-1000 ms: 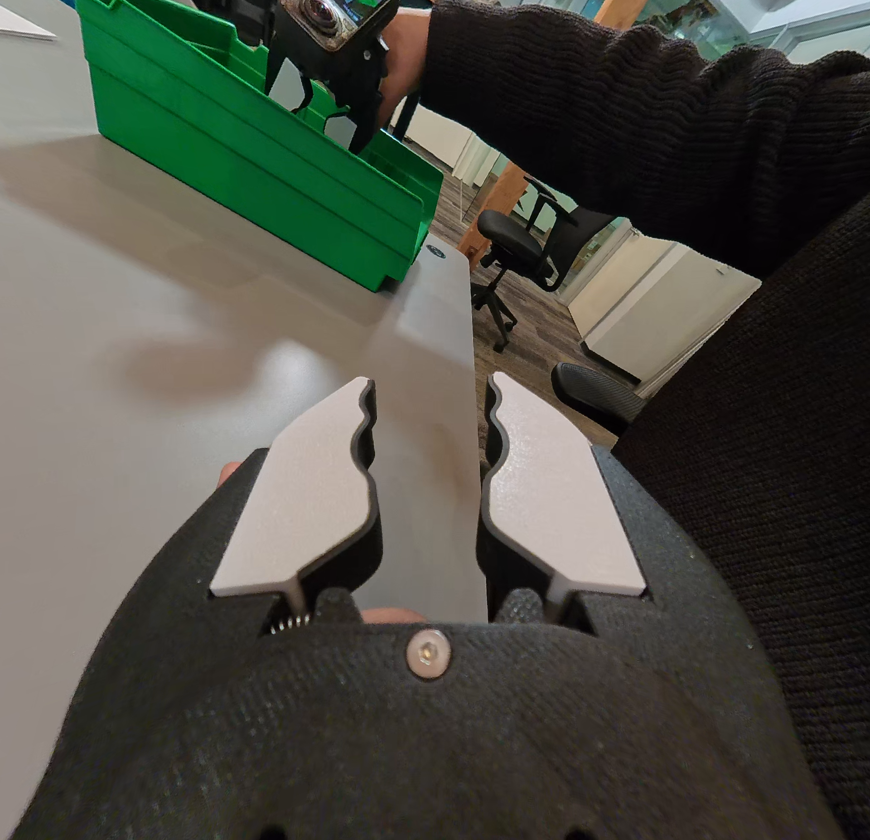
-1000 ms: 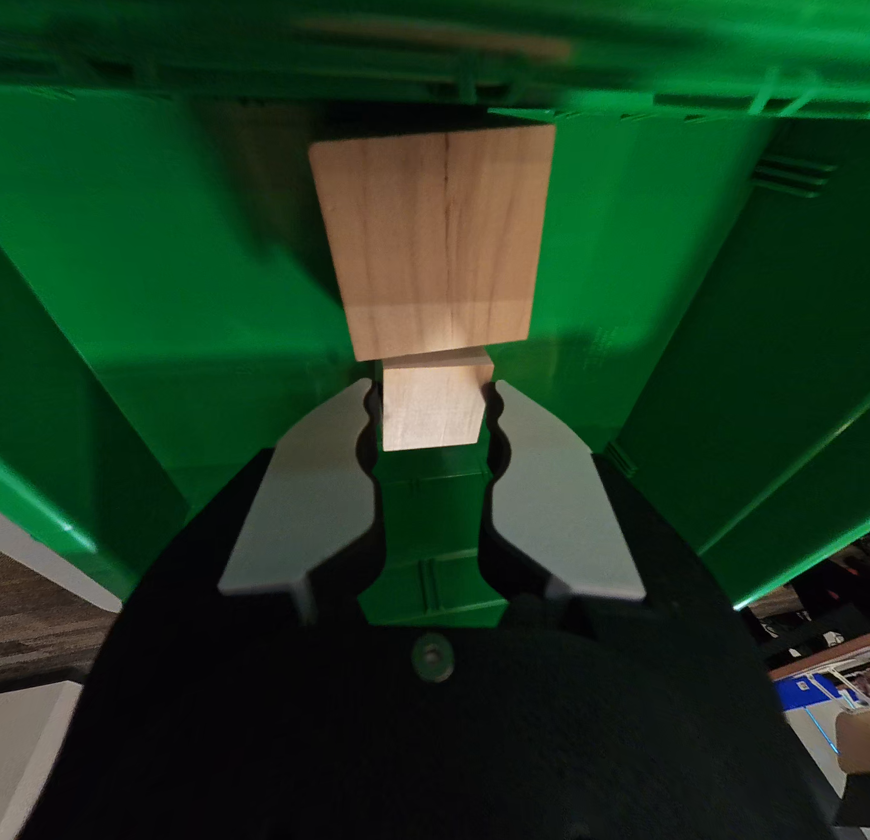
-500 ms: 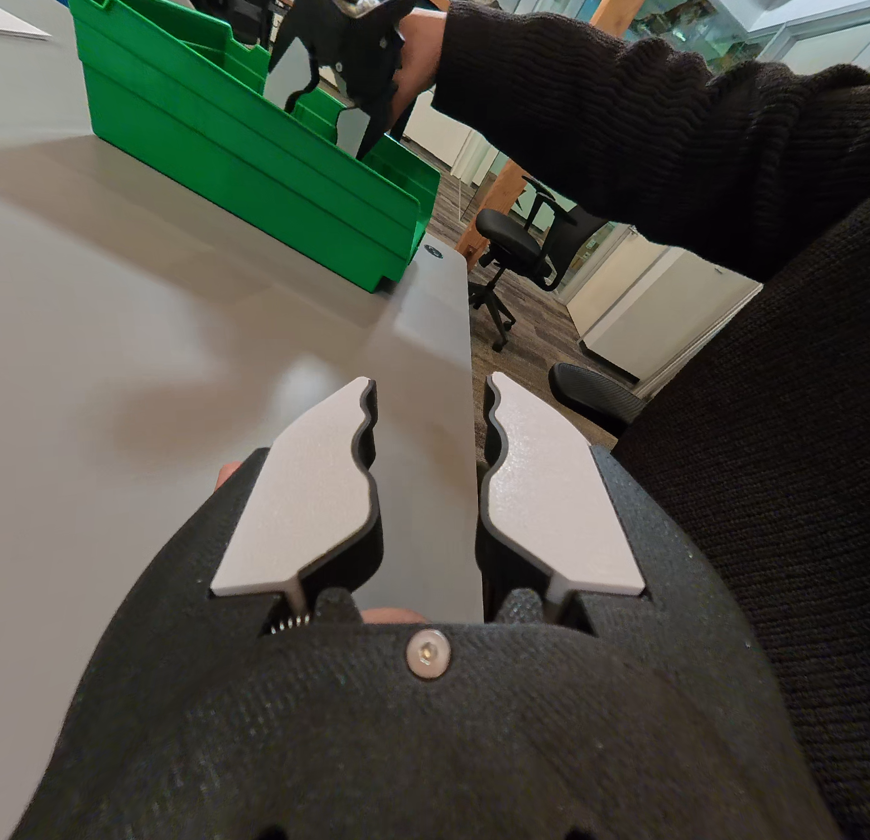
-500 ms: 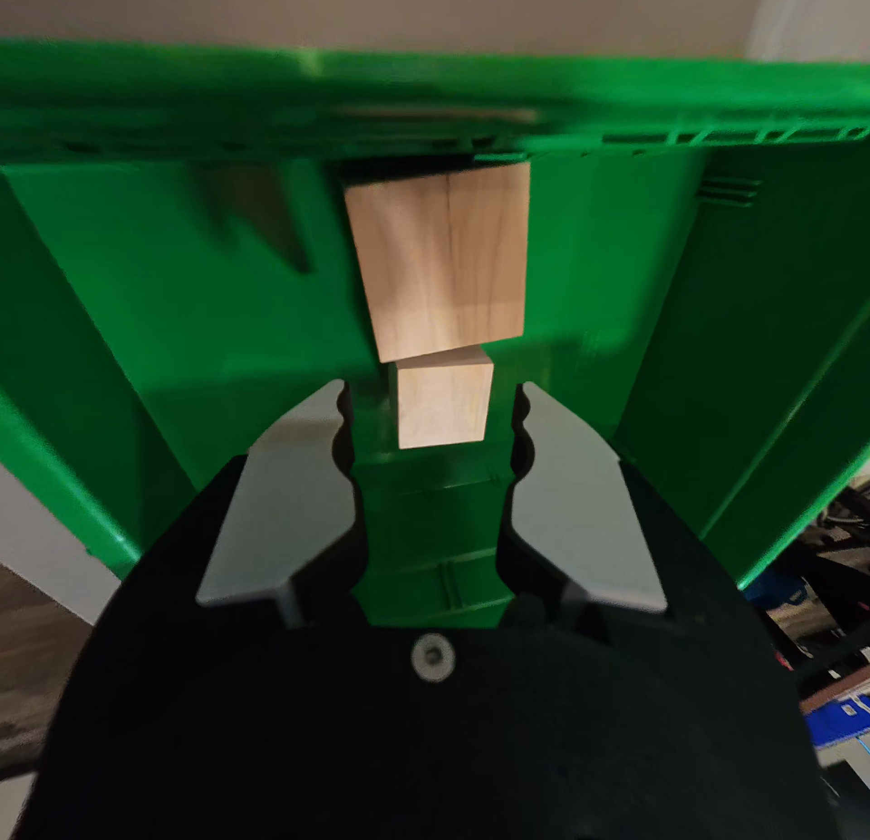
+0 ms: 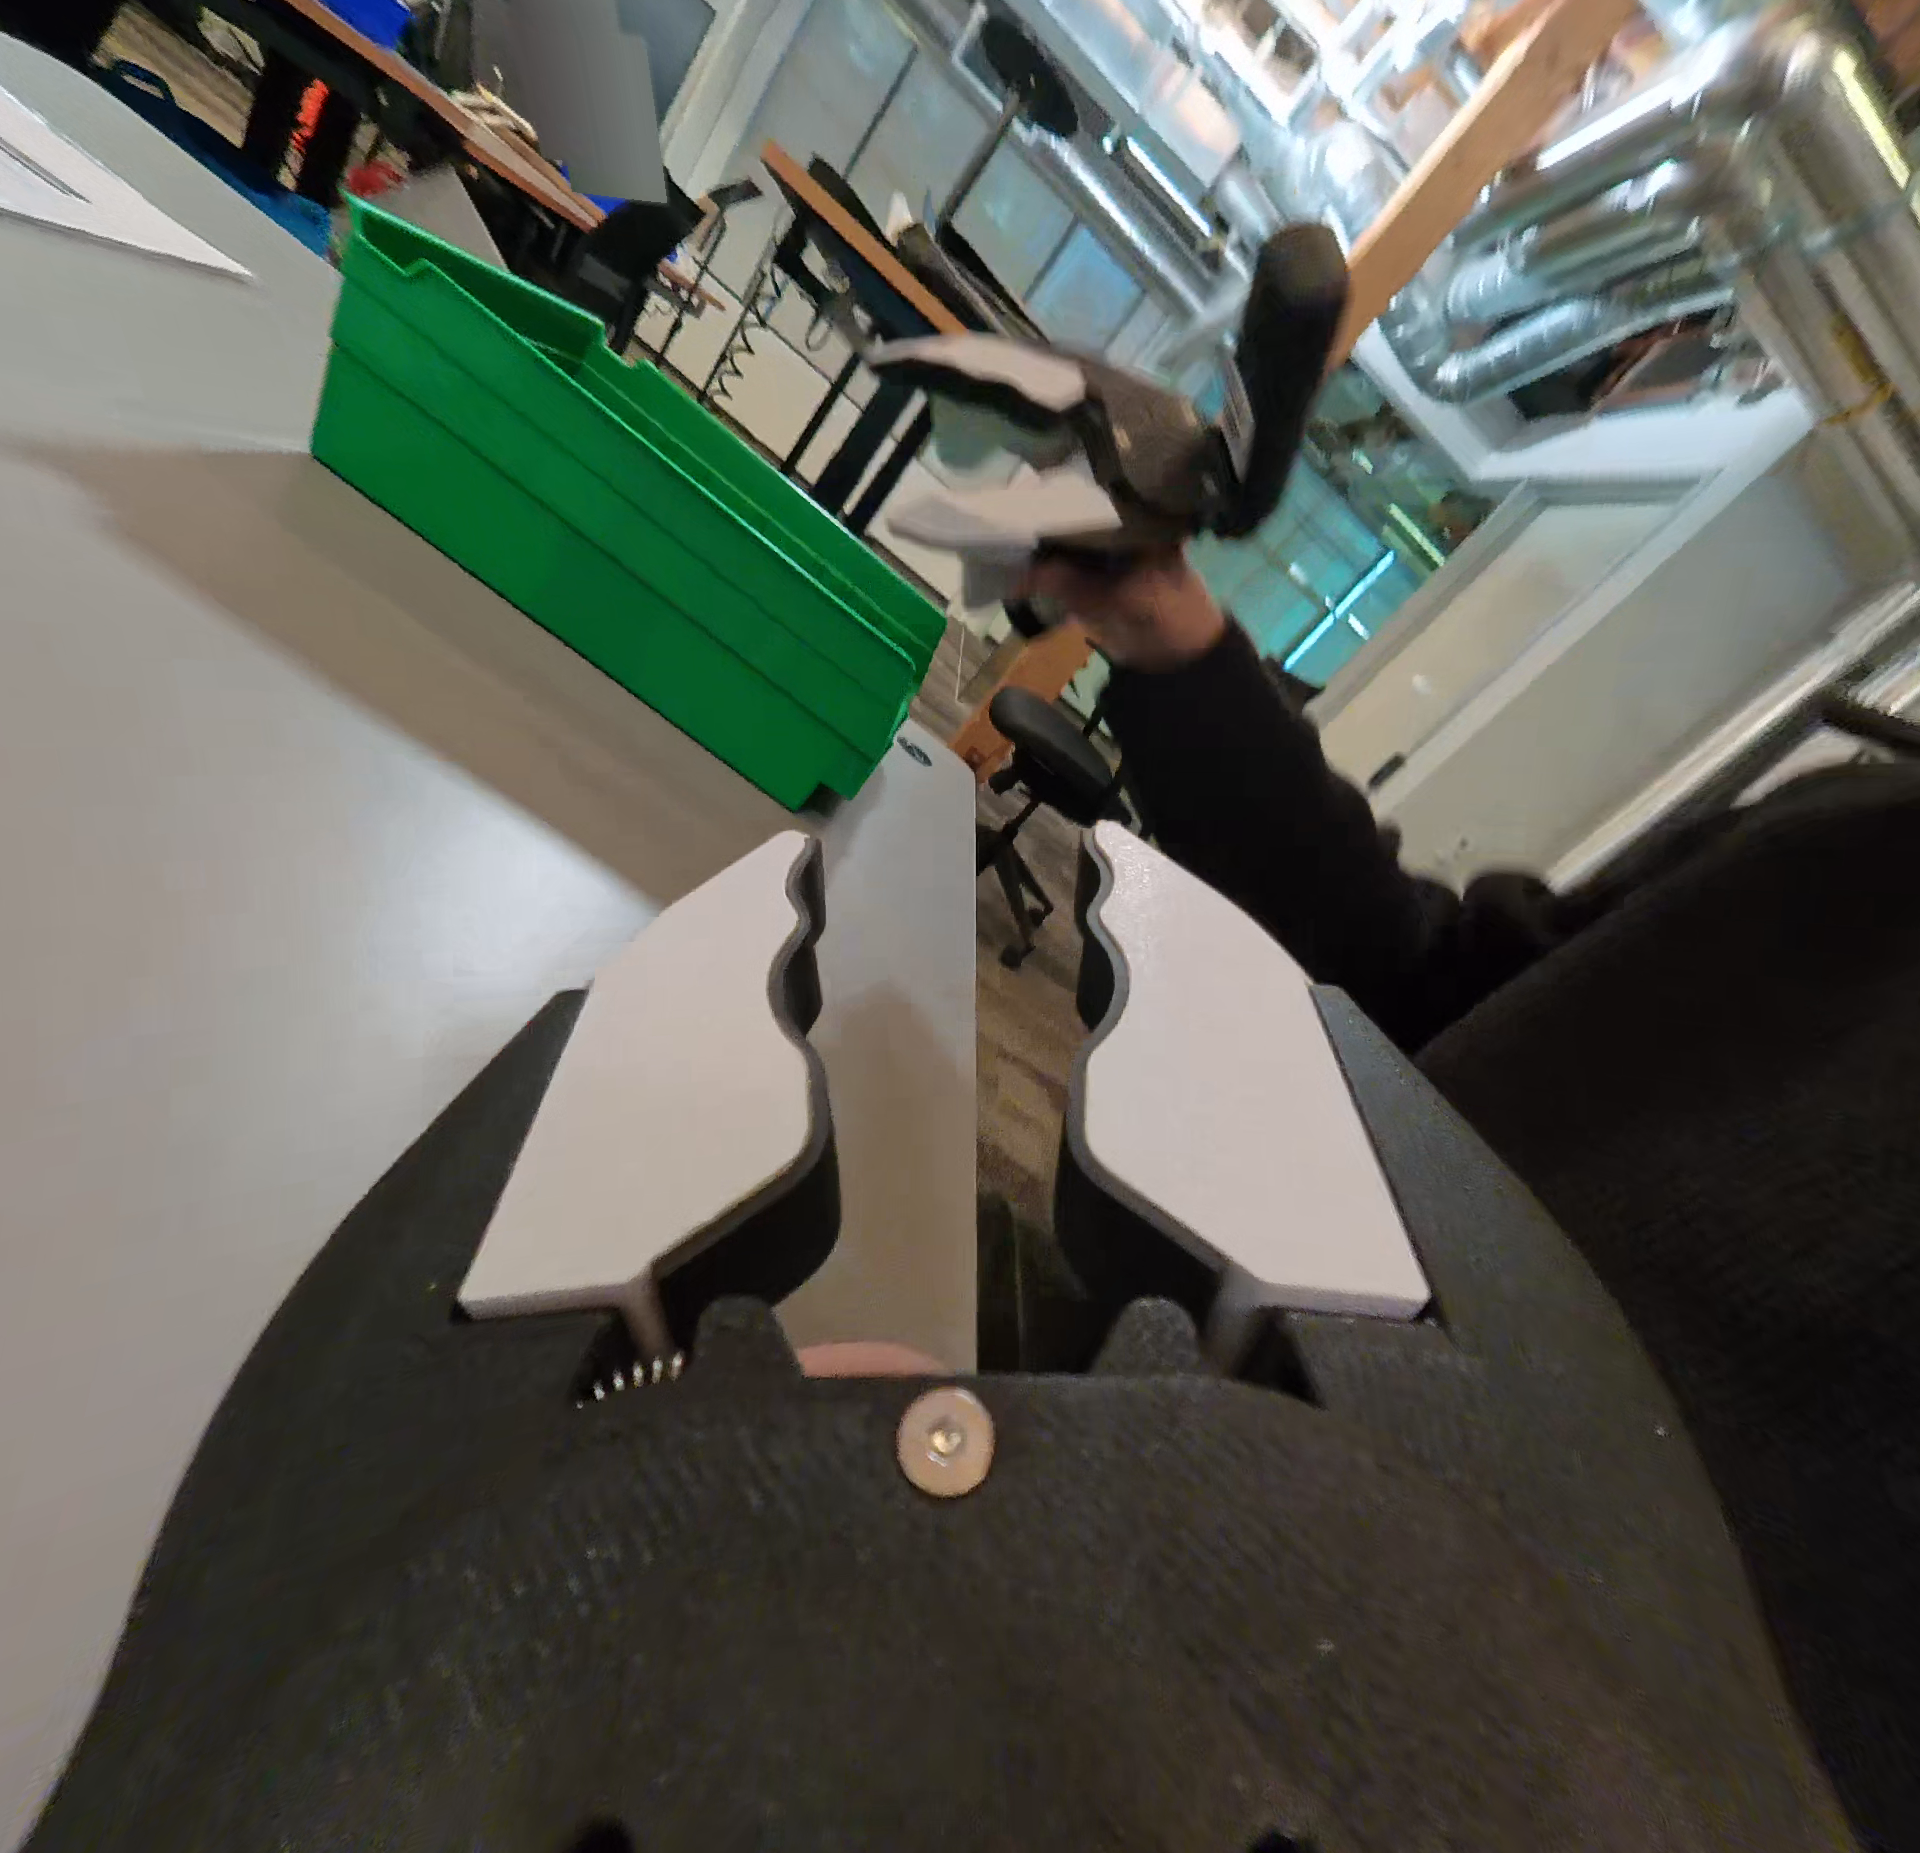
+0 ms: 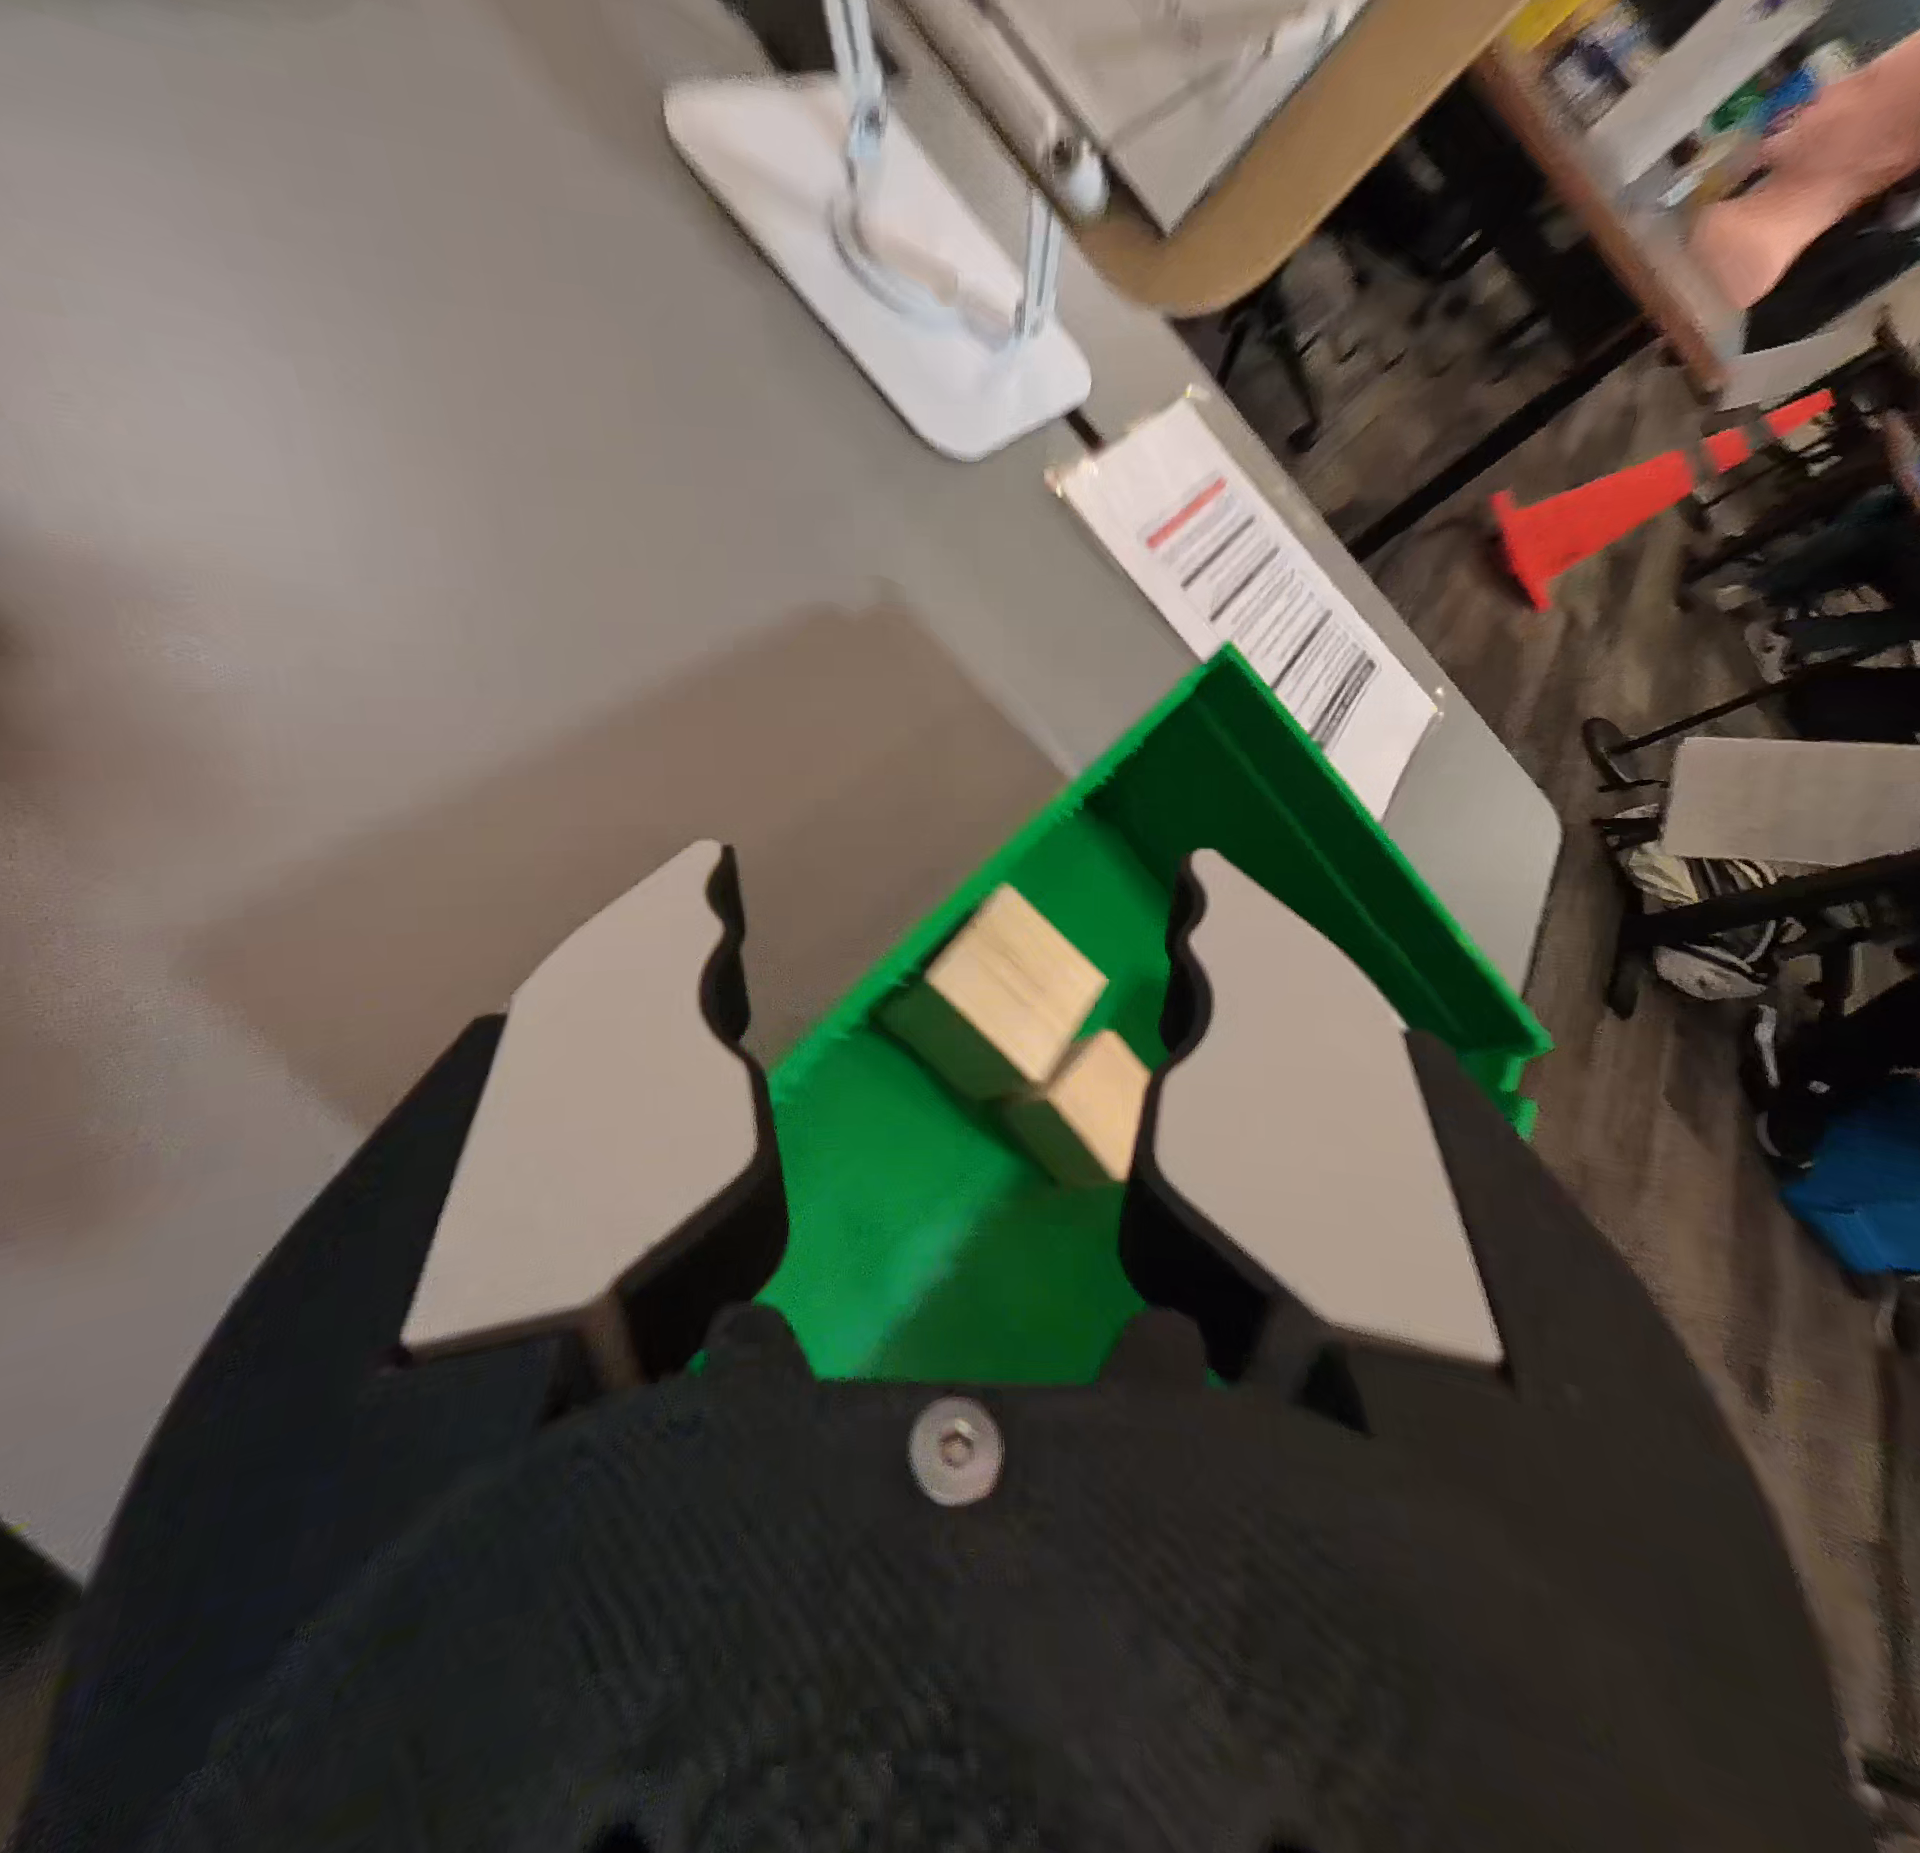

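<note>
A green plastic bin (image 6: 1288, 837) stands on the grey table (image 6: 364, 453). Two pale wooden blocks lie in it, a larger one (image 6: 1013, 977) and a smaller one (image 6: 1091, 1102) touching it. My right gripper (image 6: 961, 873) is open and empty, raised above the bin's near end. It also shows in the left wrist view (image 5: 971, 447), up in the air to the right of the bin (image 5: 603, 546), held by a hand in a black sleeve. My left gripper (image 5: 945, 853) is open and empty, low over the table's near right edge (image 5: 904, 1024).
A white stand base (image 6: 883, 255) with a metal frame sits at the table's far side. A printed sheet (image 6: 1247, 588) lies beyond the bin. An orange cone (image 6: 1590, 525), office chairs (image 5: 1049, 754) and desks stand on the floor around.
My right gripper opened wider, let go of the small block and rose up out of the bin, swinging right. Both blocks stay in the bin. My left gripper tilted a little.
</note>
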The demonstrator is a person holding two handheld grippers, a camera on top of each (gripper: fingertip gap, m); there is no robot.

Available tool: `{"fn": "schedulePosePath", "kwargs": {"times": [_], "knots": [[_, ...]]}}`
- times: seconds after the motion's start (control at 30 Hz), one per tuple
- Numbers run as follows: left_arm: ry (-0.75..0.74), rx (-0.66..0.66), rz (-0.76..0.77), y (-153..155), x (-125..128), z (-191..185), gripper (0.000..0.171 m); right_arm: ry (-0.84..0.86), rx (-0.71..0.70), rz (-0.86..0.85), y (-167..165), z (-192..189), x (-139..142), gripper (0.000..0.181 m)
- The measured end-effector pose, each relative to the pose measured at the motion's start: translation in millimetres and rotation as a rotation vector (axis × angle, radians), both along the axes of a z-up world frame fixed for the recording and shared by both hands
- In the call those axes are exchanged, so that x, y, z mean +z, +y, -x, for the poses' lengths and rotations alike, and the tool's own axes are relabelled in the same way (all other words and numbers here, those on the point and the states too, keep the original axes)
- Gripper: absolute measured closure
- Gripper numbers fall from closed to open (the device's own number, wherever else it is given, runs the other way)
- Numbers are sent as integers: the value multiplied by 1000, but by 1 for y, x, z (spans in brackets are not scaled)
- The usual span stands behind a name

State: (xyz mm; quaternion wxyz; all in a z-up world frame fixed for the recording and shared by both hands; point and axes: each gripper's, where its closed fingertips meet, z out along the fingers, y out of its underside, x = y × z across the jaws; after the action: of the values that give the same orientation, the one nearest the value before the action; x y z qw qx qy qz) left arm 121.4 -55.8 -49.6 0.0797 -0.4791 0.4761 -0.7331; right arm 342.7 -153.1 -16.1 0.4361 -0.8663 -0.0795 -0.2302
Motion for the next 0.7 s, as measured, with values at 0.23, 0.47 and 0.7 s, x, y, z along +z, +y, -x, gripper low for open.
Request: {"fn": "schedulePosePath", "kwargs": {"times": [0.23,0.47,0.7], "knots": [[-28,217,105,34,28,12,115,286,-93,-155,30,113,-53,88],[37,380,0,37,5,57,110,759,17,-492,56,207,-32,105],[3,415,-51,45,14,76,111,708,26,-570,67,205,-36,95]]}}
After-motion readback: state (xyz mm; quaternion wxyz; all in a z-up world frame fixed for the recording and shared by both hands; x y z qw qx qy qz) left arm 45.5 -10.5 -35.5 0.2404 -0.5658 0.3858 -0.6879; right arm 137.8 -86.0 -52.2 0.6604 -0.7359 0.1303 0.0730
